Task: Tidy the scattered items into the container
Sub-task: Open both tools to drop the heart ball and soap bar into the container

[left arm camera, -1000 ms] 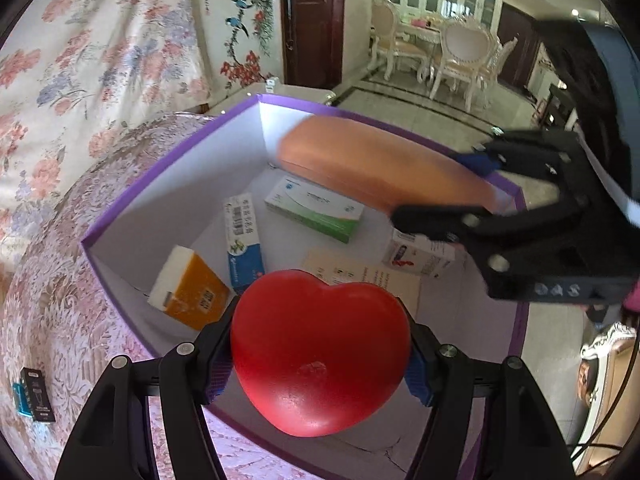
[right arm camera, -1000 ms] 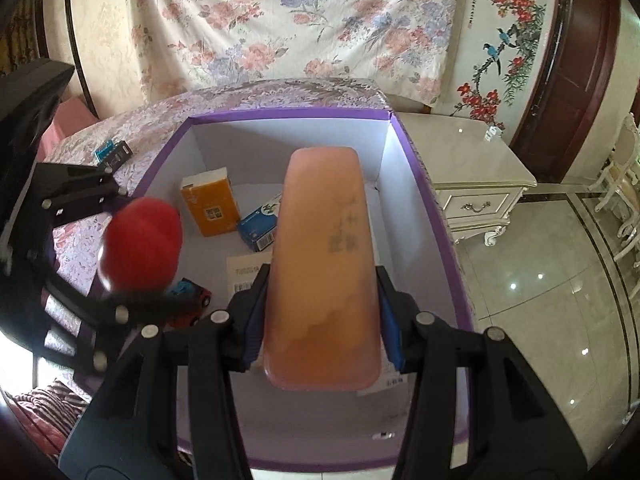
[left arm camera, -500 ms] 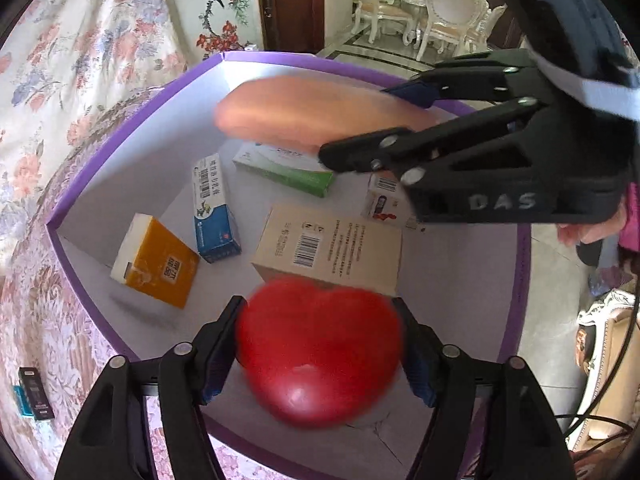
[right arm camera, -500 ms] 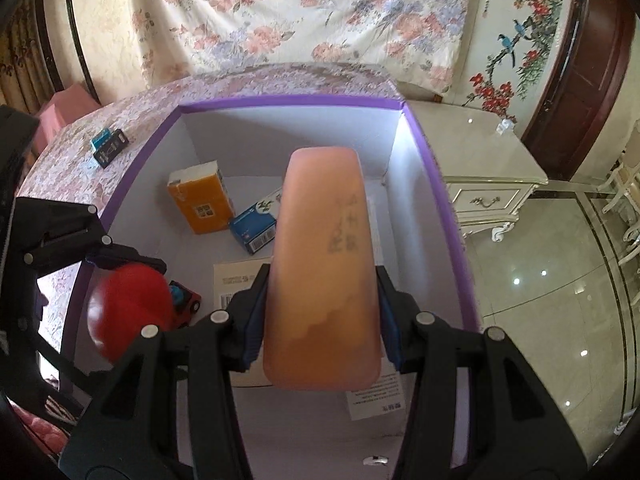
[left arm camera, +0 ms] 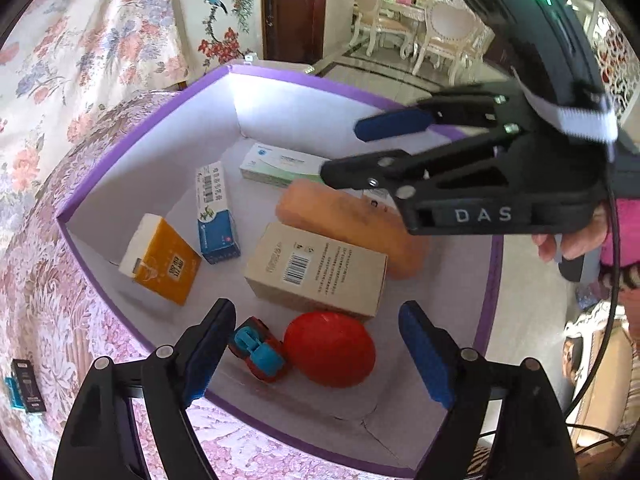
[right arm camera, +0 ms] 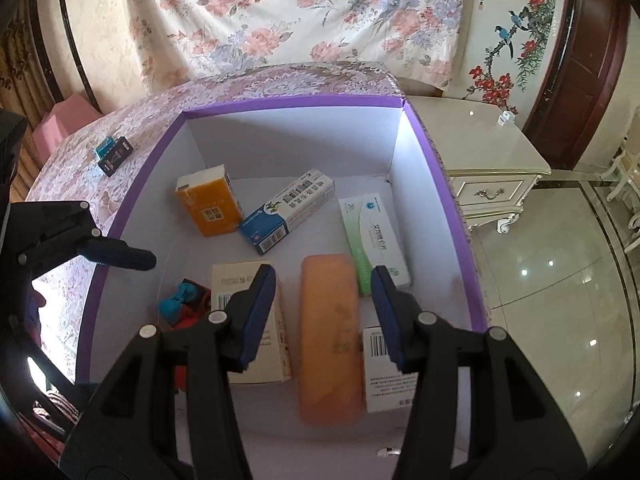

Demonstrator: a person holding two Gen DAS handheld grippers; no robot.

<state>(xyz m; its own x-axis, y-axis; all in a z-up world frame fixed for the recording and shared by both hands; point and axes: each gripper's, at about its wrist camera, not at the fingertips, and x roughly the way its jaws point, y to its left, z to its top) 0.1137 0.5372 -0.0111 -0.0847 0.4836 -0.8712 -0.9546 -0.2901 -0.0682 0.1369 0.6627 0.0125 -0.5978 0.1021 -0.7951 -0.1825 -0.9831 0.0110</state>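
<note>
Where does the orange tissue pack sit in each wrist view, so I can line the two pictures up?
Left wrist view: orange tissue pack lies at the box's left side, left of the blue-and-white carton.
Right wrist view: orange tissue pack lies upper left on the box floor, again left of that carton.
Shared landmark: the purple-rimmed box.

Left gripper (left arm camera: 316, 344) showing black plastic arms, blue ribbed fingers (left arm camera: 426, 360), silver screws, right gripper (right arm camera: 324, 312) built alike, white "DAS" lettering, white strap wrapping its body, black cable trailing, pink sleeve (left arm camera: 628, 232) covering the wrist
</note>
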